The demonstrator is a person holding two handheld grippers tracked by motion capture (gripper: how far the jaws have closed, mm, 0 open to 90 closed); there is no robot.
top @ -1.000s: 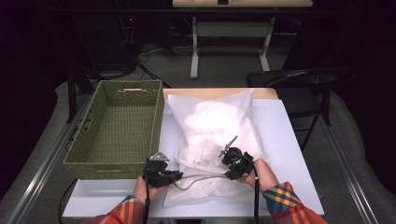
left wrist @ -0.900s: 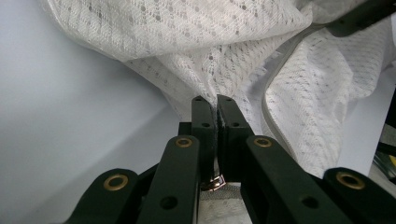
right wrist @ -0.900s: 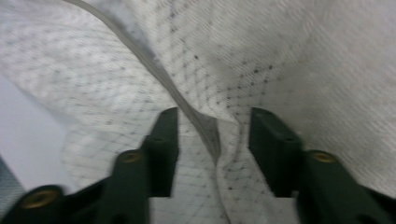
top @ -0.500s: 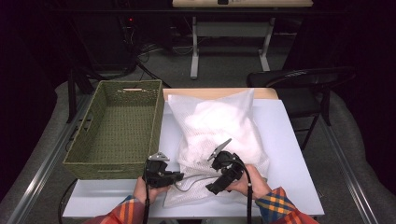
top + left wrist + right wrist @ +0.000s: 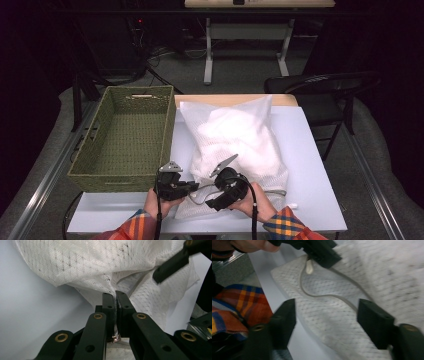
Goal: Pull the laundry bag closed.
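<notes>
**A:** Where do you have the white mesh bag (image 5: 235, 140) right now?

**B:** It lies on the table (image 5: 310, 165), stuffed full, just beside the green woven basket (image 5: 125, 140). Its near end sits at the table's front edge, right between your two hands.

**A:** And your left hand-held gripper (image 5: 192, 186)?

**B:** You have it clamped tight on the bag's near edge. In the left gripper view the two black jaws stand pressed together with a fold of mesh and the zipper's metal pull (image 5: 115, 337) pinched between them.

**A:** What about the right hand-held gripper (image 5: 327, 315)?

**B:** Its jaws stand apart, about half spread, and they have just been closing from a wider gape. In the right gripper view they hang over the mesh with the grey zipper line (image 5: 329, 296) curving between them, but the pads press on nothing. You hold it tilted over the bag's near end, close to the left one.

**A:** Does the cord reach the other gripper?

**B:** Yes, it runs up to the left jaws, where a small whitish tab (image 5: 309, 266) hangs.
</notes>
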